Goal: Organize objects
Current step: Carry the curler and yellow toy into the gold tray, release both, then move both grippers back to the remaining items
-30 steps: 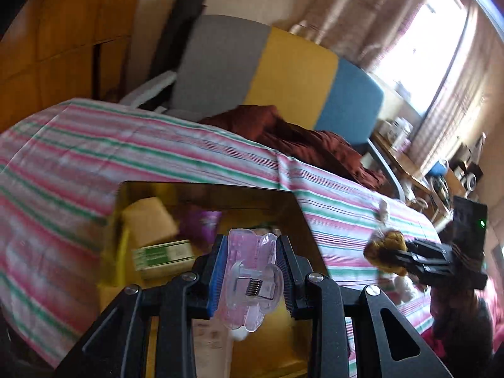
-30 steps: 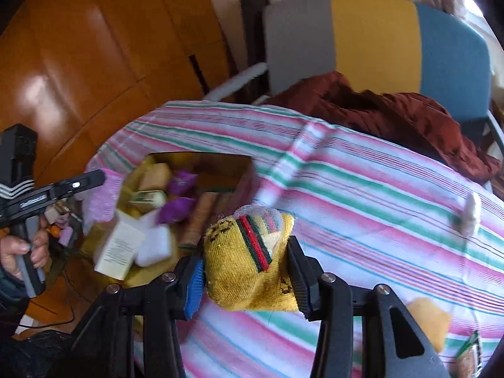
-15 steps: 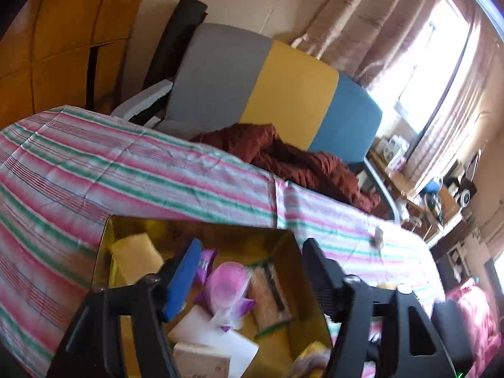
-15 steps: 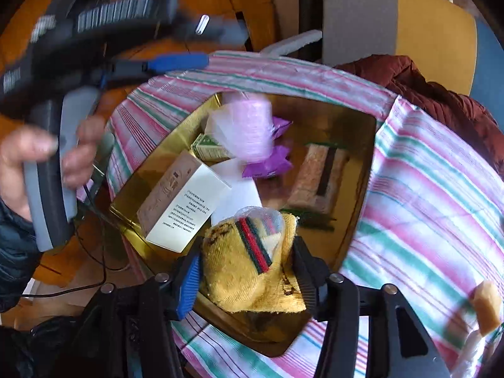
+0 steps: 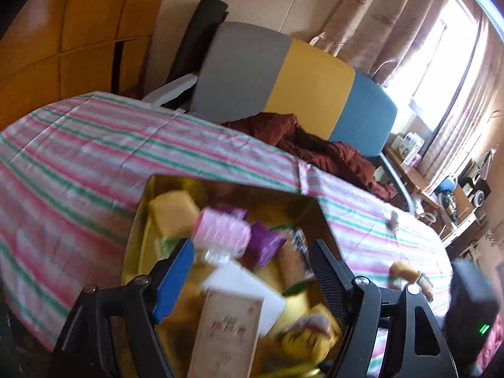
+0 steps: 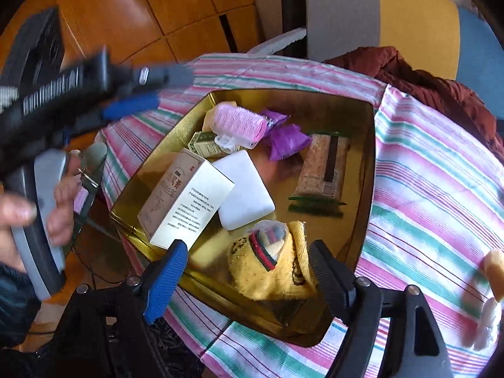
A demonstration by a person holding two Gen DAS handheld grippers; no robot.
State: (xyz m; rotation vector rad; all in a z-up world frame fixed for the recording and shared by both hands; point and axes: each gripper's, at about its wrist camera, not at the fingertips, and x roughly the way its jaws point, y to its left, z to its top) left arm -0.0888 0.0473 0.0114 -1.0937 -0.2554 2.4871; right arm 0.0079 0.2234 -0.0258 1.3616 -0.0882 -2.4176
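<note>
Gold tray [image 6: 368,145], on the striped table near its left edge, holds: one pink hair roller [image 6: 239,123], two purple packets [image 6: 288,141], one white pad [image 6: 245,189], one tall carton [image 6: 186,201], one small green box [image 6: 204,145], one snack bar [image 6: 324,170], one yellow sock [image 6: 277,264]. Left gripper [image 5: 249,271]: jaws opening, nothing clamped. Right gripper [image 6: 249,267]: jaws opening, pads clear of the sock between them. Left view blurred.

Blurred and cut-off parts near the gold tin

The left gripper [image 6: 151,91] above the gold tin [image 6: 368,170] is motion-blurred; box lettering [image 6: 195,208] is unreadable.
</note>
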